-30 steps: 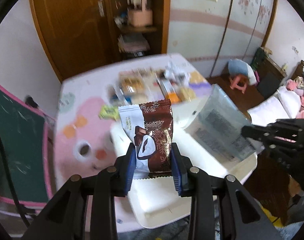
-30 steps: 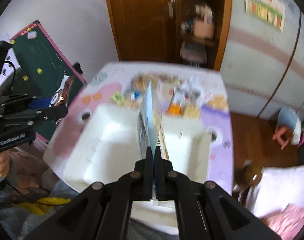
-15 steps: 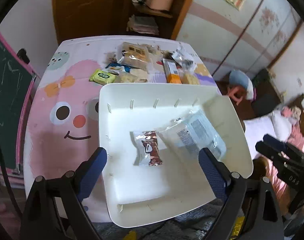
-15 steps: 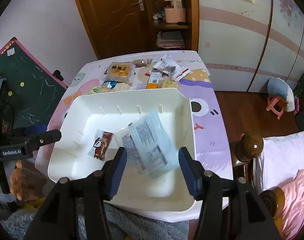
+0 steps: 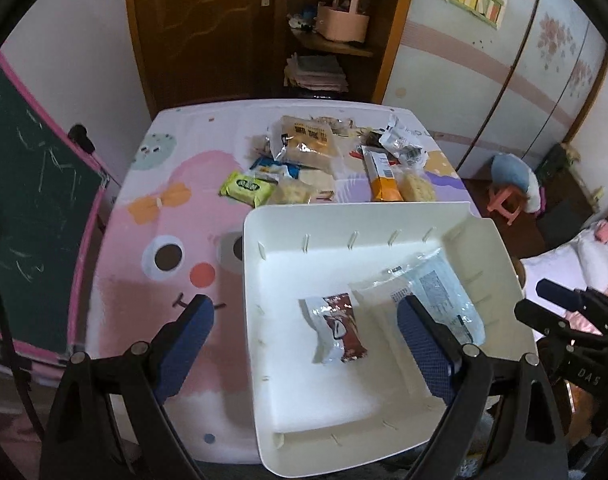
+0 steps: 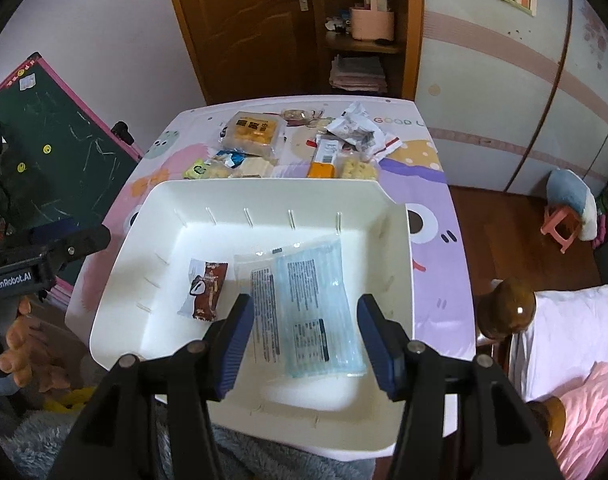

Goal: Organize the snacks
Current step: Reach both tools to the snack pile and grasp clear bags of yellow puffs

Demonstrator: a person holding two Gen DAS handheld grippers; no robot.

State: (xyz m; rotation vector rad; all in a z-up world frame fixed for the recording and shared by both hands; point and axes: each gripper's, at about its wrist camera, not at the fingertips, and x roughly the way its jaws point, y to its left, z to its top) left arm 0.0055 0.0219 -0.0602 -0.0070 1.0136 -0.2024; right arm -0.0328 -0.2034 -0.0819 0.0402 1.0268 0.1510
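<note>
A white bin (image 5: 264, 224) (image 6: 152, 208) sits at the near edge of the table. On its floor lie a brown and white chocolate snack packet (image 5: 336, 326) (image 6: 206, 290) and a clear blue-tinted packet (image 5: 436, 292) (image 6: 308, 304), side by side. My left gripper (image 5: 306, 342) hangs open and wide above the brown packet, holding nothing. My right gripper (image 6: 304, 338) stands open above the clear packet, apart from it. The right gripper also shows at the right edge of the left wrist view (image 5: 560, 300).
Several loose snacks lie in a pile at the table's far side: a biscuit bag (image 5: 308, 144) (image 6: 252, 132), a green packet (image 5: 246, 188), an orange box (image 5: 382, 180) (image 6: 324, 160), a crumpled silver wrapper (image 6: 356, 128). A chalkboard (image 5: 28, 208) stands left. A bed (image 6: 564, 360) lies right.
Both grippers have opened and let go: the brown packet and the clear packet dropped from the jaws to the bin floor. Both hands sank a little.
</note>
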